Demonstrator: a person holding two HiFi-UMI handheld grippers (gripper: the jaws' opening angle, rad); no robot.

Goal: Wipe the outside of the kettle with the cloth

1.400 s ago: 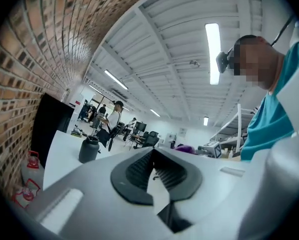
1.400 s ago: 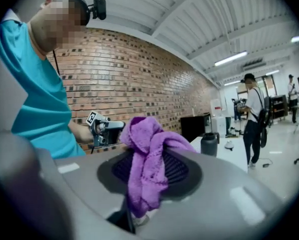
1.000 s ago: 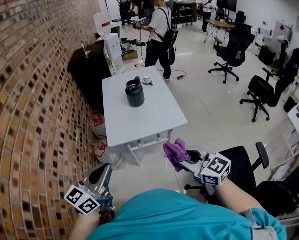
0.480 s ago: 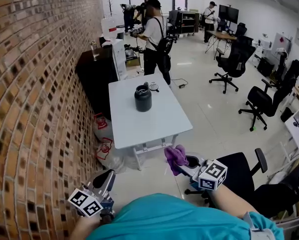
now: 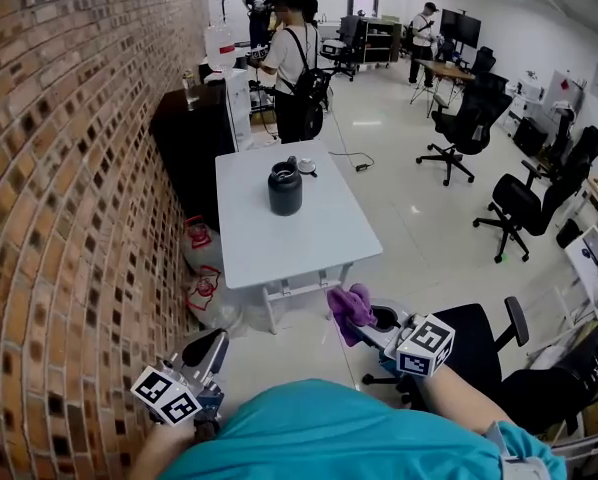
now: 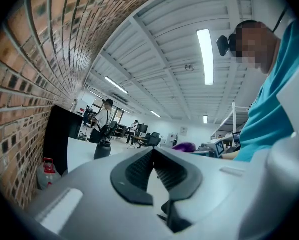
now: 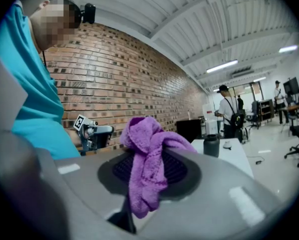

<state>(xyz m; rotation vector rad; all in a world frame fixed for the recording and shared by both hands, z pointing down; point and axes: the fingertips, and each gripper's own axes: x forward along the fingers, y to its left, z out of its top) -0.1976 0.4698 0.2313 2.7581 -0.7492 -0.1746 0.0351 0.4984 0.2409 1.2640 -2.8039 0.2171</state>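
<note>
A dark kettle [image 5: 285, 189] stands upright on the far half of a white table [image 5: 309, 238], well ahead of both grippers. My right gripper [image 5: 362, 316] is held low in front of my body, short of the table's near edge. It is shut on a purple cloth [image 5: 350, 305], which bunches up over the jaws and hangs down between them [image 7: 144, 159]. The kettle shows small in the distance in the right gripper view [image 7: 210, 145] and the left gripper view [image 6: 102, 149]. My left gripper [image 5: 212, 346] is low at the left near the brick wall, its pads [image 6: 139, 166] meeting at the tip with nothing between them.
A small cup on a saucer [image 5: 305, 167] sits behind the kettle. A person with a backpack [image 5: 287, 63] stands at the table's far end. A black cabinet [image 5: 191, 138] lines the brick wall. Red-capped bottles [image 5: 195, 238] lie under the table's left side. Black office chairs [image 5: 466, 108] [image 5: 484, 343] stand at right.
Both grippers keep their places and the cloth stays held. The table and kettle have shifted slightly in the head view. The person at the far end has stepped a little left.
</note>
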